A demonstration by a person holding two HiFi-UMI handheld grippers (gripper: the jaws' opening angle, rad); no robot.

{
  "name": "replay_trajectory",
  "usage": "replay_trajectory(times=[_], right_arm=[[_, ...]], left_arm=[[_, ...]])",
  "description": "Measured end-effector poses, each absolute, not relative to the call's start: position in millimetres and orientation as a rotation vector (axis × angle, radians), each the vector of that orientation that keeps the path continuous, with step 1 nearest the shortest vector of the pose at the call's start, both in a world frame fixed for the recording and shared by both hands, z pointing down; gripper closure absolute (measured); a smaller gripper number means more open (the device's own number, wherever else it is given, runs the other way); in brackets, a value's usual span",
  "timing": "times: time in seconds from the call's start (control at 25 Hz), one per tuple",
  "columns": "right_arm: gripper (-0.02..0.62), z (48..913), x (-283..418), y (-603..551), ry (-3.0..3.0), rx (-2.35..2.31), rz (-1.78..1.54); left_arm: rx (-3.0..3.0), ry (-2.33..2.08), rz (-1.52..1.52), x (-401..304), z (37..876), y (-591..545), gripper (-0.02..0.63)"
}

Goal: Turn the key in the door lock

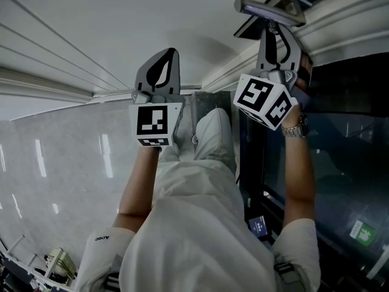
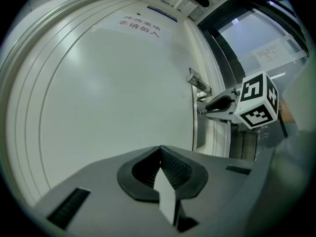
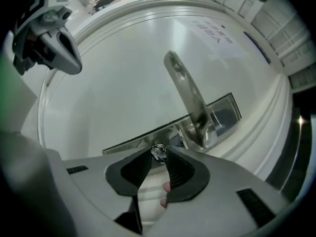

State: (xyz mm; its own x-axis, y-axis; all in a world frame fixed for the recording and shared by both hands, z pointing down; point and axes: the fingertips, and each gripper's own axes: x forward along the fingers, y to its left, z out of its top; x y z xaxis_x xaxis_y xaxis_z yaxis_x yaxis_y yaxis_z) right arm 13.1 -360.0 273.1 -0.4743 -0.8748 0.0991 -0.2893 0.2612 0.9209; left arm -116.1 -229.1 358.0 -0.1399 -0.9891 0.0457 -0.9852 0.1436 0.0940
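Observation:
A small silver key (image 3: pixel 158 152) sticks out of the metal lock plate (image 3: pixel 143 141) just below the lever handle (image 3: pixel 188 97) on the white door (image 3: pixel 123 73). My right gripper (image 3: pixel 158 153) has its two dark pads closed on the key's head. In the head view the right gripper (image 1: pixel 271 30) reaches up to the handle (image 1: pixel 267 10). My left gripper (image 1: pixel 163 58) is held beside it, facing the bare door panel, apart from the lock. In its own view the left gripper (image 2: pixel 159 148) has its jaws together with nothing between them.
A dark glass panel (image 1: pixel 346 145) runs beside the door frame on the right. Red printed characters (image 2: pixel 140 24) are on the upper door. The person's white shirt (image 1: pixel 194 224) fills the lower middle of the head view. The left gripper (image 3: pixel 52 36) shows in the right gripper view's upper left.

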Motion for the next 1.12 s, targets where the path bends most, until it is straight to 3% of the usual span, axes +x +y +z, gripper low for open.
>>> replay_trajectory(times=[0.24, 0.68, 1.12], right_arm=[[0.503, 267.5, 14.6, -359.9, -2.122, 1.155, -0.936], [0.497, 265.3, 14.8, -362.8, -2.255, 1.214, -0.745], [0.495, 268.2, 17.8, -358.5, -2.353, 1.31, -0.764]], left_arm=[[1.98, -2.309, -0.067, -121.1, 359.0, -224.0, 0.598], [1.963, -2.311, -0.061, -125.1, 363.0, -219.4, 0.598], [1.937, -2.336, -0.035, -133.2, 365.6, -211.0, 0.598]])
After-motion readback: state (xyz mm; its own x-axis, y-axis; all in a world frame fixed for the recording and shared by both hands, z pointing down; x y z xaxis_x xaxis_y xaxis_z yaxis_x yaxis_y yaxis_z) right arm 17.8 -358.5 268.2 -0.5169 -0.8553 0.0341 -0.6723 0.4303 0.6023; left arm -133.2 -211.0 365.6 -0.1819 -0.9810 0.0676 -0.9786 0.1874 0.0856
